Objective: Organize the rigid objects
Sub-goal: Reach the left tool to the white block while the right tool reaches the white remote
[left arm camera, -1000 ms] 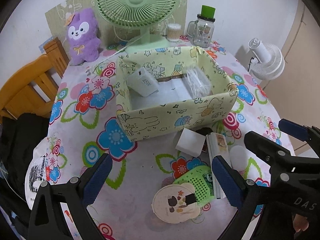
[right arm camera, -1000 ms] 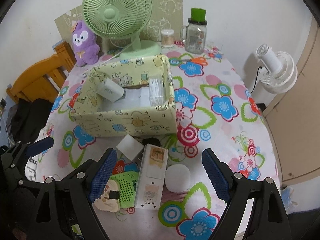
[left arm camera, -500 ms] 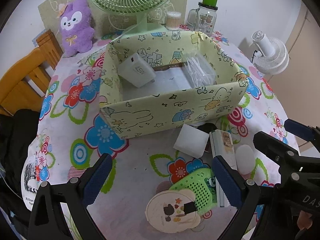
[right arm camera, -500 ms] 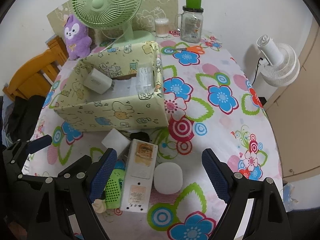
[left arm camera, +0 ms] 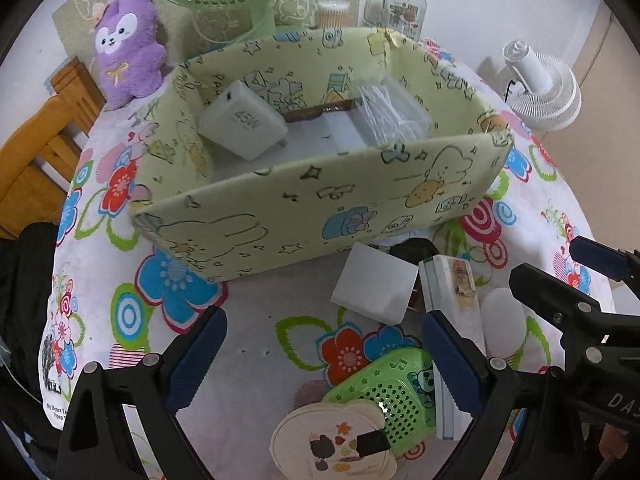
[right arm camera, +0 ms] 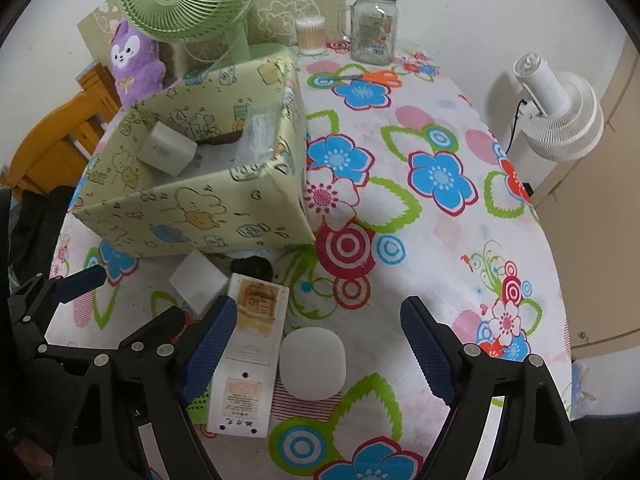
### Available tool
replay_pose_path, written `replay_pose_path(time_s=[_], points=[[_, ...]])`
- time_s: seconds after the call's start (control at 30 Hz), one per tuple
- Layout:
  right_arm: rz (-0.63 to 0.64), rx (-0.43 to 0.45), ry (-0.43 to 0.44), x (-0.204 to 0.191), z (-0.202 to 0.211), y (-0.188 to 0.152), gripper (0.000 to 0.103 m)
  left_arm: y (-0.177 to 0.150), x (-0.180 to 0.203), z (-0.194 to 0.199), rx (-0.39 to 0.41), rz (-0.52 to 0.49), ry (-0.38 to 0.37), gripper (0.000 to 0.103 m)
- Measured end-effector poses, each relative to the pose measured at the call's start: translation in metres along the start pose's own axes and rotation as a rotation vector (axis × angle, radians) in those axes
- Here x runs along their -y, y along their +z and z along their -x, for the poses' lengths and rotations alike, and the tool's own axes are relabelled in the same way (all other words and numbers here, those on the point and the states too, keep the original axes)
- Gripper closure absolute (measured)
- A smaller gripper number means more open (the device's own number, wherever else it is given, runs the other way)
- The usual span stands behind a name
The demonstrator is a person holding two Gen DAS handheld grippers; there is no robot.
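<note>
Both of your claws have come down closer to the cluster of loose items in front of the patterned box [left arm camera: 304, 200] since a second ago; the box and the things below it now loom larger in both wrist views. Your right claw [right arm camera: 316, 344] has just been closing a little, yet its jaws are spread wide and empty, straddling the long white device [right arm camera: 250, 360] and the white rounded block [right arm camera: 312, 364] that lies just beside it on the tabletop [right arm camera: 420, 264]. Your left claw [left arm camera: 324, 356] is also spread, holding nothing, hovering above the green perforated gadget [left arm camera: 384, 396] and the cream round item [left arm camera: 332, 444] that overlaps it. I judge that you are lining up the next pick, probably the white block or the long device, and nothing has been gripped yet. The white square piece [left arm camera: 376, 288] sits close in front of the box wall, with a small dark object [right arm camera: 252, 268] next to it. Already in the box are a white charger [left arm camera: 244, 120], marked "45W" on its face, and a clear plastic packet [left arm camera: 392, 116]. The long device carries a worn yellowish sticker and small printed labels, too fine to read. The right claw's arm, seen from the left wrist view, shows the letters "DAS". The jar [right arm camera: 374, 20] at the back has a picture label I cannot read.
</note>
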State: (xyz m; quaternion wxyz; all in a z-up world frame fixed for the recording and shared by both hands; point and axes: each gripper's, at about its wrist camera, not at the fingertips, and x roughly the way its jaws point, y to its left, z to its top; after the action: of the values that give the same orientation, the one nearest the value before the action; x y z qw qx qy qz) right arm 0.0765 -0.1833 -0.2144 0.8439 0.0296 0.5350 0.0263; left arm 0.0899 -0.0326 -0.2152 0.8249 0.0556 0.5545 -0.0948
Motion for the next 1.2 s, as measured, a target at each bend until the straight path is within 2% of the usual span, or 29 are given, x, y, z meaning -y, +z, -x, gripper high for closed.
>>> replay_pose_path(time_s=[0.73,1.2], points=[[-0.073,-0.07,0.0,0.021,-0.03,-0.007,0.022,0.005,0.019,-0.033,-0.059,-0.057,-0.015,0.006],[-0.085,-0.098,0.015,0.02,-0.041,-0.008,0.022,0.006,0.033,-0.036,-0.037,-0.123,0.004,0.006]])
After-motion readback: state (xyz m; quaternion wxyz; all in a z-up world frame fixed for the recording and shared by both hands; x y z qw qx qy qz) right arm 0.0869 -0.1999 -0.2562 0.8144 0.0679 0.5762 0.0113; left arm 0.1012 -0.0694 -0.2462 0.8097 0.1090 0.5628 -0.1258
